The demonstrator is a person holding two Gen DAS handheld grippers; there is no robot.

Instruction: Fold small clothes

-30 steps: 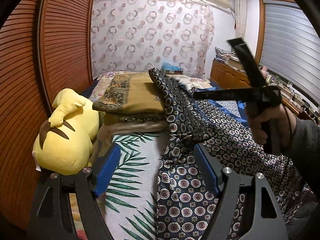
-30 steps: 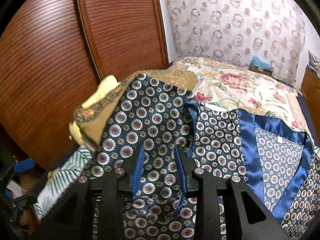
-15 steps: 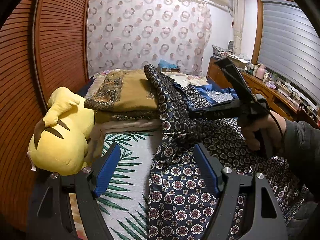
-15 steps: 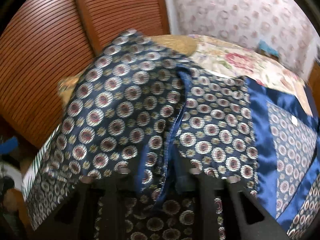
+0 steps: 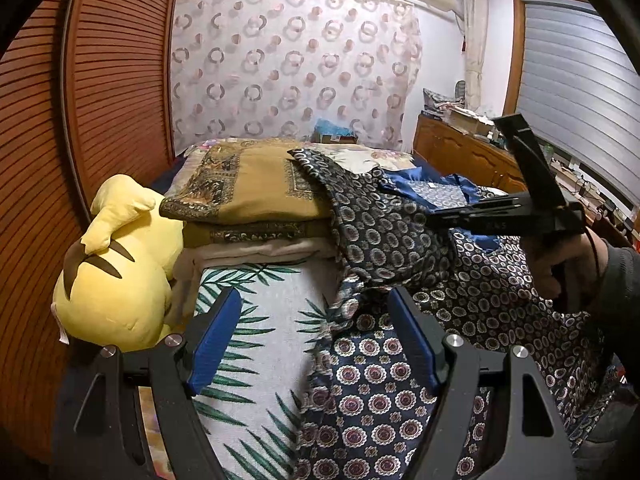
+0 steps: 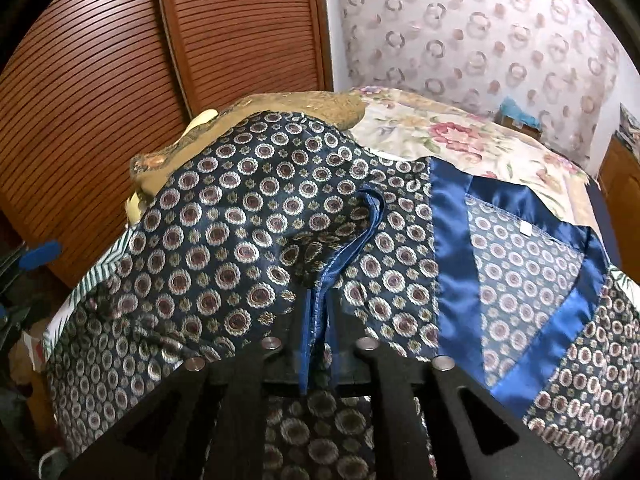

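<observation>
A navy patterned garment [image 5: 384, 236] with blue satin trim [image 6: 452, 248] lies spread over the bed, one sleeve draped onto a stack of folded clothes [image 5: 248, 196]. In the right wrist view my right gripper [image 6: 320, 316] sits pinched on the sleeve's blue-edged cuff [image 6: 360, 232]. Its jaws are narrow and opening, with the cuff fold still between them and cloth covering the fingertips. From the left wrist view that same right gripper [image 5: 440, 216] reaches into the cloth, held by a hand [image 5: 560, 264]. My left gripper [image 5: 314, 300] stands open above the garment's left edge, touching nothing.
A yellow plush toy [image 5: 112, 280] lies at the bed's left edge beside the wooden louvred doors [image 5: 100, 100]. The leaf-print sheet [image 5: 264, 308] shows between toy and garment. A floral cover [image 6: 460, 136] lies further back, and a wooden dresser [image 5: 468, 156] stands on the right.
My right gripper has come down and forward with the sleeve cuff pinched, laying the raised sleeve lower onto the garment. The left gripper has stayed open and still.
</observation>
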